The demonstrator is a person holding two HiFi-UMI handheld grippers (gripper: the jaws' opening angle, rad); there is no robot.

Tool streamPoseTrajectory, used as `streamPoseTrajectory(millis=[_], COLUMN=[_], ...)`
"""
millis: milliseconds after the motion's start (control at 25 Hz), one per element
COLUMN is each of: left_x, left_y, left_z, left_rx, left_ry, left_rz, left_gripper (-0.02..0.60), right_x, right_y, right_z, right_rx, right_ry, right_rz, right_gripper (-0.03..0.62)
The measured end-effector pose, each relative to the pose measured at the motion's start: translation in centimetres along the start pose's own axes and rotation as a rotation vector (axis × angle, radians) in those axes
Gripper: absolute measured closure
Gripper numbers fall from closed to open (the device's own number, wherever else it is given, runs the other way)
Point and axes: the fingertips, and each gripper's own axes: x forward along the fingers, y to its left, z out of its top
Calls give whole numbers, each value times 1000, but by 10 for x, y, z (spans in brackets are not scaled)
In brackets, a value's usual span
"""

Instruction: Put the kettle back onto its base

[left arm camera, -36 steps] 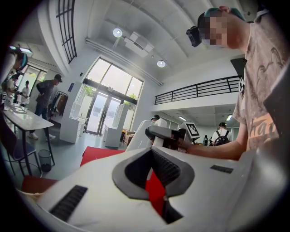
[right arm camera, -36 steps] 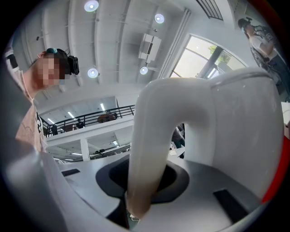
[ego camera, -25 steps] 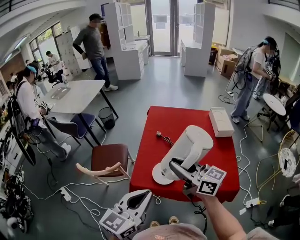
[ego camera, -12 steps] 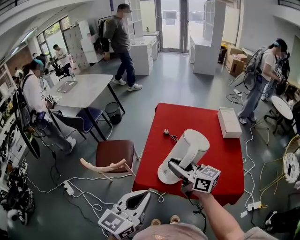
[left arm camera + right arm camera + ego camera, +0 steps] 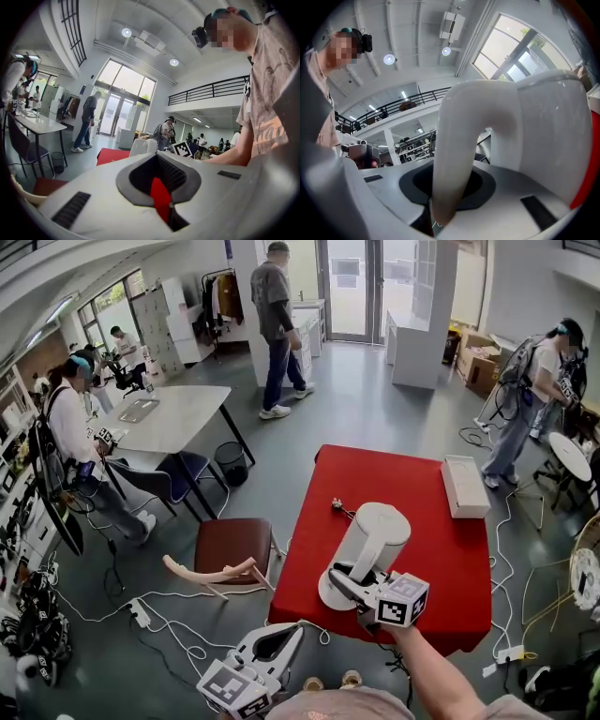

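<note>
**Kettle at base, not yet seated**

Kettle point(image 5: 370, 545) is tilted low over the red desk point(image 5: 441, 549), its bottom at the round base point(image 5: 327, 597); contact unclear. Right hand-held gripper point(image 5: 340, 577) is clamped on the handle point(image 5: 454, 154). Left hand-held gripper point(image 5: 292, 632) is closed and empty. Next, I'd say: level, seat squarely, release. Lid on, contents unseen.
</note>
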Motion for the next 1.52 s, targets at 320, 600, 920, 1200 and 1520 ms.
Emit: streamPoseTrajectory(millis=[320,600,920,1200,1520], left_x=[8,5,3,2,1], left_y=[5,2,4,1,-3], left_z=[-6,-13,-17,-21,-24], left_rx=[23,13,6,1,-1], left_ry=[-37,-24,-14,-6,-3], left_rz=[3,5,10,9,4], left_gripper=[583,583,583,583,583], right_x=[6,15,25,24,19], right_y=[8,29,37,54,58], right_z=[-16,-48,-58,-80,-99], right_rx=[-65,-189,-236,-323,-363], right_ry=[60,120,141,187,211], right_rz=[9,4,6,19,0], right_gripper=[495,496,496,496,496])
